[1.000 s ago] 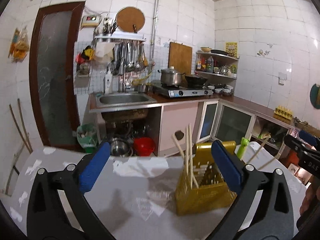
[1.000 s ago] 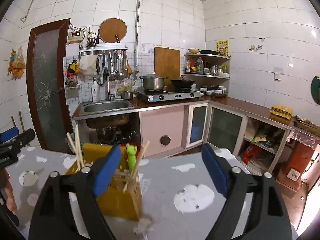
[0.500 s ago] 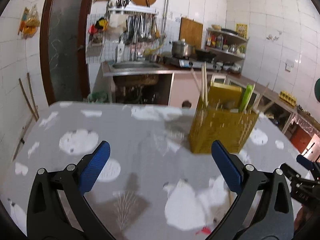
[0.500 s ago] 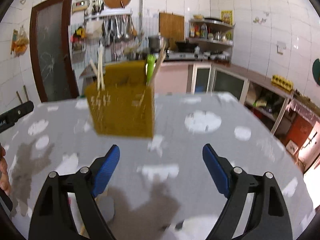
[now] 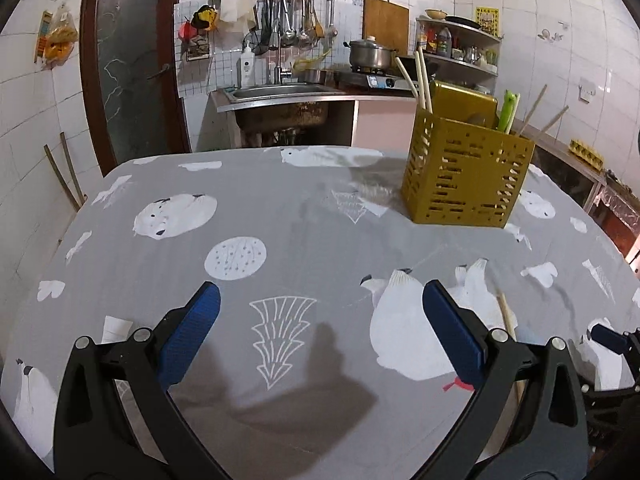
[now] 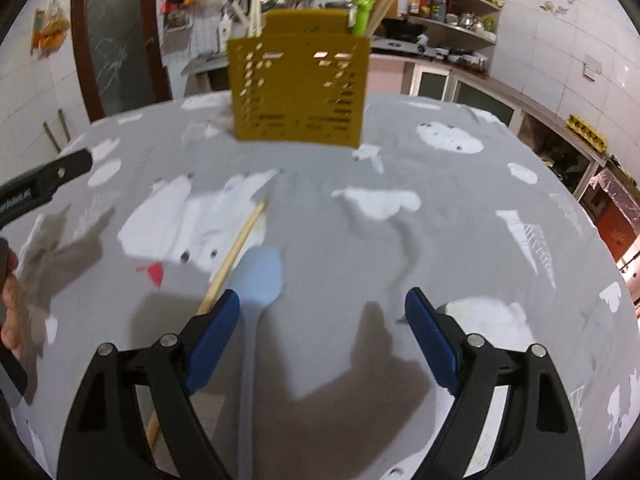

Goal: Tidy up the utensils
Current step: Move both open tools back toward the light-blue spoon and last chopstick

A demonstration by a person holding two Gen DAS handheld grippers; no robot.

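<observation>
A: Where are the utensils seen?

B: A yellow holder [image 5: 466,182] w/ chopsticks [image 5: 420,76] and a green utensil [image 5: 507,112] is stood at the far side of the table [image 5: 280,200]. A loose chopstick [image 6: 236,248] and a pale blue spatula [image 6: 258,276] are laid near the right gripper [image 6: 322,334], just by its left finger.

A: Grippers?

B: Right gripper is spread wide, nothing gripped. Left gripper [image 5: 320,330] is also spread, only cloth seen btwn its fingers; it is held left of the chopstick.
</observation>
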